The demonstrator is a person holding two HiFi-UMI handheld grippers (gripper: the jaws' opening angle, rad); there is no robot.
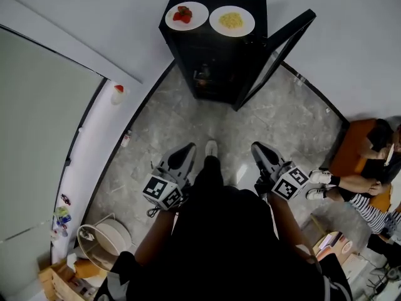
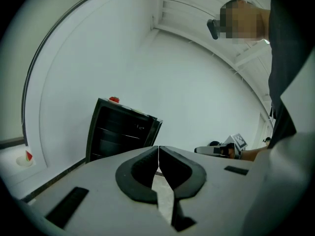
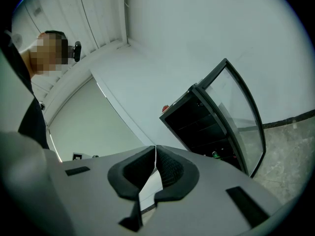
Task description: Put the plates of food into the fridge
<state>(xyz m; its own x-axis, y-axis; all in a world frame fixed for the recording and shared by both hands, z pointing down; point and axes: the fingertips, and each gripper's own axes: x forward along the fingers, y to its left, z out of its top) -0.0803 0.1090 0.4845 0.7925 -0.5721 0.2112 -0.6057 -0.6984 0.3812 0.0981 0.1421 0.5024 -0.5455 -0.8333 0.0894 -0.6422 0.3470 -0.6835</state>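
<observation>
I can read no words, brands or numbers anywhere. The only signs are black-and-white square markers: on my left hand-held gripper [image 1: 187, 150], its cube [image 1: 161, 192] at 7 o'clock, and on my right hand-held gripper [image 1: 259, 149], its cube [image 1: 290, 182] at 4 o'clock.

Fridge [image 1: 219, 55] interior too dark; items [image 1: 202, 75] prob. bottles.

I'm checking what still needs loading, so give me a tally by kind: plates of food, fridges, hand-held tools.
Plates of food: 2 (plate with red food, plate with yellow food)
Fridges: 1 (fridge, door open)
Tools: 2 (left tool, right tool, both shut)
Total: 5
</observation>
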